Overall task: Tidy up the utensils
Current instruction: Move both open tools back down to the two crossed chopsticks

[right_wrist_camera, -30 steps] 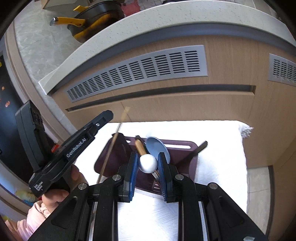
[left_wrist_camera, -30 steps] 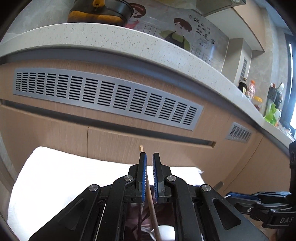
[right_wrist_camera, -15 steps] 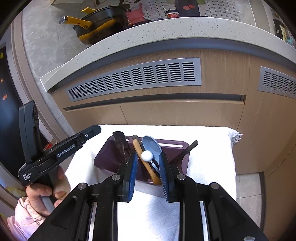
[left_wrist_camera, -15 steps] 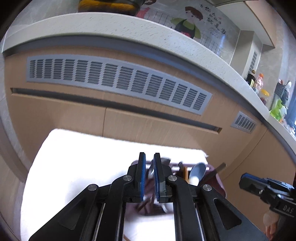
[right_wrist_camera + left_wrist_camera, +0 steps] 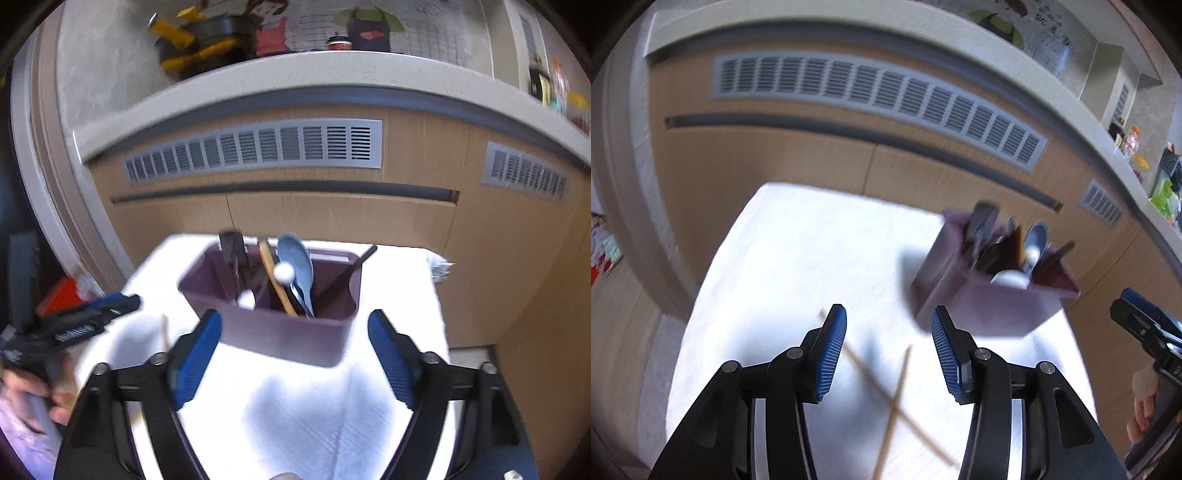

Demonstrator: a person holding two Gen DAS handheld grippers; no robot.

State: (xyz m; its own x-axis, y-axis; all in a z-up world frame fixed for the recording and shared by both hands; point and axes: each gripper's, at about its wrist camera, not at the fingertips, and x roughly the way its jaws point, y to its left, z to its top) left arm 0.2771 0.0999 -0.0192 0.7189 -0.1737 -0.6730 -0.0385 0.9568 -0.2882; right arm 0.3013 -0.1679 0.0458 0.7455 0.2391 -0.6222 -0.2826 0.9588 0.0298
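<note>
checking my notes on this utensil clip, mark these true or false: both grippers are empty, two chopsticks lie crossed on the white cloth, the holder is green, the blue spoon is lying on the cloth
Both grippers are empty: true. The left gripper and right gripper have just been opening, with nothing between the jaws.
Two thin wooden chopsticks lie crossed on the white cloth: true.
The holder is green: false. The plastic utensil holder is dark purple.
The blue spoon is lying on the cloth: false. It stands in the holder.

Black two-finger grippers, left (image 5: 888, 332) and right (image 5: 295, 349), with ribbed blue pads (image 5: 831, 347), round silver screws, white lettering, pale pink sleeve (image 5: 22, 448) lower left.
</note>
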